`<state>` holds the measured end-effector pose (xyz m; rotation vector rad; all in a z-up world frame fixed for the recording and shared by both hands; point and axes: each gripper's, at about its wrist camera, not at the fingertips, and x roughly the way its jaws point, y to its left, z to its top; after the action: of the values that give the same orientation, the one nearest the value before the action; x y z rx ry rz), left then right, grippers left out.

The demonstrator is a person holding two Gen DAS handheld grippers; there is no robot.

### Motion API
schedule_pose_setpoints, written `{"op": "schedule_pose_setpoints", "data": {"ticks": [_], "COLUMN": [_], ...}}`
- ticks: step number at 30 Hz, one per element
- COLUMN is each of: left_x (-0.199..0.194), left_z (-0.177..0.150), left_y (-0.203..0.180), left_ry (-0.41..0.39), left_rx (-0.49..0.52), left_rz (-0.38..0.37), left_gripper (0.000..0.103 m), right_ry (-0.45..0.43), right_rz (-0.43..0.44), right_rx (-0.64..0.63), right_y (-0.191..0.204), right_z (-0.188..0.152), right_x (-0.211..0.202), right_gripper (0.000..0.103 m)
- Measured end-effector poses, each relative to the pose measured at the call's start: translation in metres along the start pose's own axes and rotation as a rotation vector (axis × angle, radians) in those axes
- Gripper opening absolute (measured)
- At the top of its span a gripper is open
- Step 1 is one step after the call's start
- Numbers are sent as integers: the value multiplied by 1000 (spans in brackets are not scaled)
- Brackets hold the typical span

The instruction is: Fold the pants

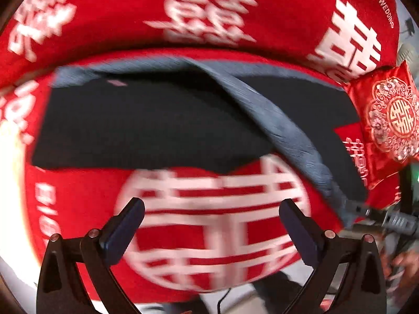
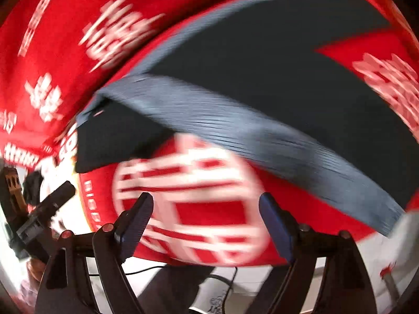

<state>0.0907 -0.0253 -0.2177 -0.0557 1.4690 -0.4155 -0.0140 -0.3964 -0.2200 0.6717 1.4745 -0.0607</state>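
The pants (image 1: 146,128) are lying dark and mostly flat on the red cloth (image 1: 86,26) printed with white characters, with a grey band (image 1: 288,120), seemingly the turned-out waistband or lining, running diagonally across them. In the right wrist view the pants (image 2: 275,52) are filling the upper right, the grey band (image 2: 235,120) sweeping down toward the lower right edge.

The left tool (image 1: 212,206) is hanging with its jaws spread wide and nothing between them, above the big white circular emblem (image 1: 209,222), clear of the garment's near edge. The right tool (image 2: 207,204) is likewise standing wide and empty over that emblem, with the pants just beyond its tips.

A fold seems to be laid already, so the next grasp is calling for care: each tool should be taking an outer edge or corner cleanly, pinching all layers together and lifting evenly so the crease stays straight. A red embroidered cushion (image 1: 387,115) is sitting off to the right.
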Motion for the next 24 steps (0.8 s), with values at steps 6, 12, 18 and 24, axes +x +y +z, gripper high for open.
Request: {"op": "schedule_pose_setpoints", "data": {"ticks": [6, 12, 18, 24], "left_x": [71, 117, 136, 150], "left_z": [-12, -16, -14, -10], "left_y": [-103, -168, -185, -197], "left_ry": [52, 112, 140, 147], "left_rx": [-90, -61, -10, 43], "left_rz": [43, 58, 37, 39], "left_gripper": [103, 103, 103, 103], "right_ry": [-33, 18, 32, 30], "right_rz": [-3, 64, 195, 295], "right_rx": [135, 261, 288, 298], "right_y": [-163, -272, -289, -290], "right_z": [-17, -40, -46, -44], "right_x": [-39, -34, -8, 1], "right_gripper": [85, 78, 74, 19]}}
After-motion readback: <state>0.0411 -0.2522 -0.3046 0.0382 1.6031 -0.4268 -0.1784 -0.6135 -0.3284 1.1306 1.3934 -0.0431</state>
